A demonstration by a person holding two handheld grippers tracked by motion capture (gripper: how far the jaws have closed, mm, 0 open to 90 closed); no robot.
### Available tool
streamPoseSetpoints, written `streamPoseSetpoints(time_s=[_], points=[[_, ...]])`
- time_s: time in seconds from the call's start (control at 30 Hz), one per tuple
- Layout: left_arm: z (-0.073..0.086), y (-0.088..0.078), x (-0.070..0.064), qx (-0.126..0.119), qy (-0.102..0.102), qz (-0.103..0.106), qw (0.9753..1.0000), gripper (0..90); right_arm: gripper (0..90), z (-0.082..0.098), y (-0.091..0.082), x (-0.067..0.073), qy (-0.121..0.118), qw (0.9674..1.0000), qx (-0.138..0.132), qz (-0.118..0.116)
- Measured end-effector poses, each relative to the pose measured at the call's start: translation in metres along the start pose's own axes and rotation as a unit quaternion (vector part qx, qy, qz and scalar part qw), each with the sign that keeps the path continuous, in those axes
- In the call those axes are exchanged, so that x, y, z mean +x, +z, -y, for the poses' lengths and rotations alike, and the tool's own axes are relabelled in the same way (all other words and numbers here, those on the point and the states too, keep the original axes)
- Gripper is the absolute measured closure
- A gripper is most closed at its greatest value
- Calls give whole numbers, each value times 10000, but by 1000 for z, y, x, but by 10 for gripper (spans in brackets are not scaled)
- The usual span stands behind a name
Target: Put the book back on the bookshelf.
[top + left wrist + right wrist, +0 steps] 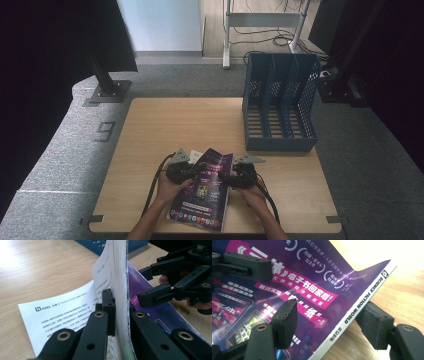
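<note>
Your desk (pixel 150 130) is a light wooden top, and most of it lies bare. At its far right corner stands a blue file rack (pixel 280 102), upright, its slotted compartments open toward you and holding nothing you can see. It sits well apart from your hands.

Near the front edge, between your two forearms, lies the magazine (pixel 204 192), purple-covered, its lower part flat on the desk and its upper part lifted off the wood. In the right gripper view the white spine reads "SCIENCE FICTION WORLD" and runs diagonally, raised above the desk.

Your left claw (pixel 192 172) is clamped on a thick sheaf of the magazine's pages at its left side; in the left gripper view (pixel 119 315) the sheaf stands on edge between the two black jaws, pressed from both sides. A single white page (pixel 62 312), printed with "NOVEL" and lines of text, has peeled away and lies curved on the desk beside that claw.

Your right claw (pixel 227 179) stands apart, straddling the spine edge: in the right gripper view (pixel 332 322) one pad sits over the purple cover and the other under the spine, with a visible gap to the paper on the cover side. Whether the lower pad touches the spine, you cannot tell.
</note>
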State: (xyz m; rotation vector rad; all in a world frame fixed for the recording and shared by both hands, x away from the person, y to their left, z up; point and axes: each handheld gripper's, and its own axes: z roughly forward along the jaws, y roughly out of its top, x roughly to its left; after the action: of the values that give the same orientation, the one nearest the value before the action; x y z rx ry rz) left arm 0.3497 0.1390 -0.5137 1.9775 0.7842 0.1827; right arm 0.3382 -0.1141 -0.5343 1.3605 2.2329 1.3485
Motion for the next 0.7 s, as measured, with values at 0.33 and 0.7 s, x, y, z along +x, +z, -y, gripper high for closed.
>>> streamPoseSetpoints(time_s=[0.33,0.7], points=[[2,5,1,161,53,-20,9999,873,336,-1,11,0,147,9996,213,117],[3,4,5,148,-67,43,9999,870,361,-7,24,-6,167,9993,302,159]])
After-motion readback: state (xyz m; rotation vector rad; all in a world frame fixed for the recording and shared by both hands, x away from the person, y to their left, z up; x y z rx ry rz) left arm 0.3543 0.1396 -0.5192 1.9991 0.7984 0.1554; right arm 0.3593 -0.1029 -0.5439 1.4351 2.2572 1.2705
